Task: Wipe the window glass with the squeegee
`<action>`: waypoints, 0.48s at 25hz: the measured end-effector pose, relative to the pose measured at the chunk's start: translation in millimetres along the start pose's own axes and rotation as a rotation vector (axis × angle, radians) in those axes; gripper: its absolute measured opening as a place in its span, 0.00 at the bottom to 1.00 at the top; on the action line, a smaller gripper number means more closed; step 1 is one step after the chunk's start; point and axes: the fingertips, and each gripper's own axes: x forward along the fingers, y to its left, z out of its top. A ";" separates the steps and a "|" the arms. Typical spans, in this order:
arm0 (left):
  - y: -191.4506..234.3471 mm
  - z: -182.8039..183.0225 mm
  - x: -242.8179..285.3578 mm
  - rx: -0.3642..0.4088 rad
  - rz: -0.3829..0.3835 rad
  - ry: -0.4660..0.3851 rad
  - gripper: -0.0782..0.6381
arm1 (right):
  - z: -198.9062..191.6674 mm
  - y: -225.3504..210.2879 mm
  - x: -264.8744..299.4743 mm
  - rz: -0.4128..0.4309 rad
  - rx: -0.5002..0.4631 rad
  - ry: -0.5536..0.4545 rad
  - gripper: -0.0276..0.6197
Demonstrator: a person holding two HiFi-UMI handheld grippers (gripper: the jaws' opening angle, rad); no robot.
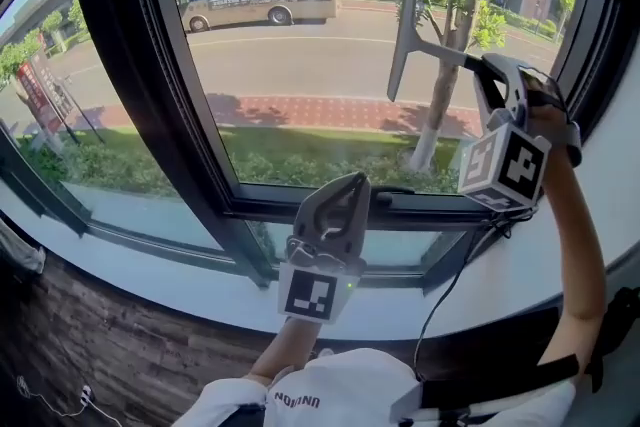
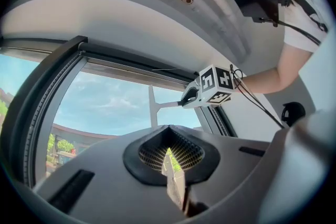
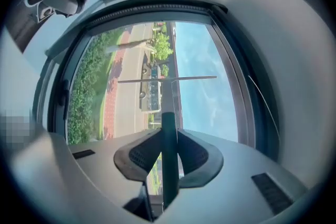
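The window glass (image 1: 300,65) was found set in a dark frame (image 1: 150,95) above a white sill (image 1: 150,265). The squeegee (image 1: 405,20) was raised at the pane's upper right with its blade upright, and its handle was clamped between the jaws of the right gripper (image 1: 480,67). The left gripper (image 1: 352,183) was held low before the frame, its jaws pressed together on nothing.

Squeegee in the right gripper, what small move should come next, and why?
Probably sweep the squeegee leftward across the glass. The right gripper is shut on its handle, the blade stands upright near the pane's right side, and most of the glass lies to its left. Whether the blade touches the glass is unclear, so press in first if needed.
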 end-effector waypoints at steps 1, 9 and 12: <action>5.3 1.2 -5.5 0.010 0.019 0.007 0.10 | 20.7 11.0 3.4 0.015 0.011 -0.047 0.19; 44.4 3.0 -39.3 0.076 0.170 0.066 0.10 | 157.9 78.8 35.5 0.105 0.069 -0.311 0.19; 62.5 5.6 -58.2 0.096 0.225 0.081 0.10 | 212.9 100.6 39.6 0.123 0.062 -0.381 0.19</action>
